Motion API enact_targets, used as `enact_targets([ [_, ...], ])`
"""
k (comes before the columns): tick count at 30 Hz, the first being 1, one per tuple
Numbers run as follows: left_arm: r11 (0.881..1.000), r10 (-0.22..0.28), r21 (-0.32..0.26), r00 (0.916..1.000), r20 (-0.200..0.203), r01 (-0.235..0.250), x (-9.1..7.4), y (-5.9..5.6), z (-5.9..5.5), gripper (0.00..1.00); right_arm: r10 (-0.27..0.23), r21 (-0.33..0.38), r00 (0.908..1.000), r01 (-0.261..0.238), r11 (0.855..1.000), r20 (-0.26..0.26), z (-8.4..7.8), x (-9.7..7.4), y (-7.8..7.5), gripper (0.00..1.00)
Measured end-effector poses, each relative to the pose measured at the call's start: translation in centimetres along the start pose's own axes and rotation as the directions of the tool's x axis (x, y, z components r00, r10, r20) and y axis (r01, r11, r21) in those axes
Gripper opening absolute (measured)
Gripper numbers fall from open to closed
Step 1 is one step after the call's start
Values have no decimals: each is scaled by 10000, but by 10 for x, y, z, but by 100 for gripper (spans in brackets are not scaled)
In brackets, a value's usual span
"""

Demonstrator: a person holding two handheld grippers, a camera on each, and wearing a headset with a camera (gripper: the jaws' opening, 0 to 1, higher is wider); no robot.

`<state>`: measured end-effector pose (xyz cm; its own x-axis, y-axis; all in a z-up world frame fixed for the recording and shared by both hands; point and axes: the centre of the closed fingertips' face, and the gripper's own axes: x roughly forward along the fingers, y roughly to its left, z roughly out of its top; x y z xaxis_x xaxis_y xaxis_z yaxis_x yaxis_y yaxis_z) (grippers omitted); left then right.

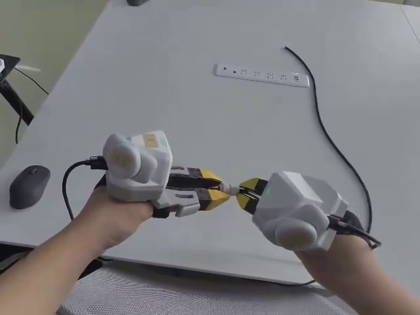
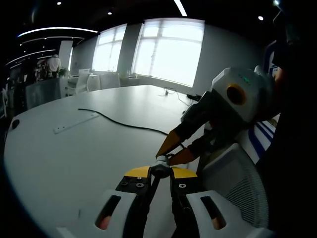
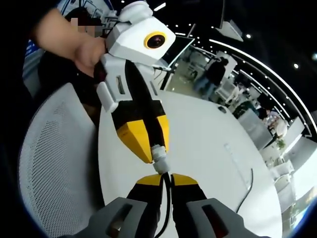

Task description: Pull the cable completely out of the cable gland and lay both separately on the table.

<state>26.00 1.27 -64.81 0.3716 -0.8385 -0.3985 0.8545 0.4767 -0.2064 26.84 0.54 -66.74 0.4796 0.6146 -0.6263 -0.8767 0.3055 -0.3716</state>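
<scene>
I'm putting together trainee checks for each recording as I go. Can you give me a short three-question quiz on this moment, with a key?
1. True or false: the cable gland already lies on the table.
2. Which item lies on the table beyond the hand-held grippers? A) a white power strip B) a keyboard C) a mug
3. Fill in: the right hand-held gripper is shut on the black ____.

Key
1. False. It is held off the table at the jaw tips of the left hand-held gripper.
2. A.
3. cable, which runs between its jaws in the right gripper view.
</scene>
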Motion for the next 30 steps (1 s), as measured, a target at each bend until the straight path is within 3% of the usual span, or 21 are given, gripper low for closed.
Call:
enact_targets([
  [15,10000,-67,6,10000,29,67,1,3,0,15,-39,971,9999,27,9953,125,-2,-1,-4,0],
  [22,10000,-13,-10,10000,33,13,-2,6,0,15,-173,1632,9999,170,9864,4,-11,0,-10,0],
  [26,10000,15,-26,10000,42,-15,-3,8,1,15,-278,2353,9996,287,9715,-75,-21,-1,-15,0],
  [30,10000,31,-36,10000,71,-31,-2,9,2,15,-347,3531,9993,360,9349,-100,-30,-1,-19,0],
])
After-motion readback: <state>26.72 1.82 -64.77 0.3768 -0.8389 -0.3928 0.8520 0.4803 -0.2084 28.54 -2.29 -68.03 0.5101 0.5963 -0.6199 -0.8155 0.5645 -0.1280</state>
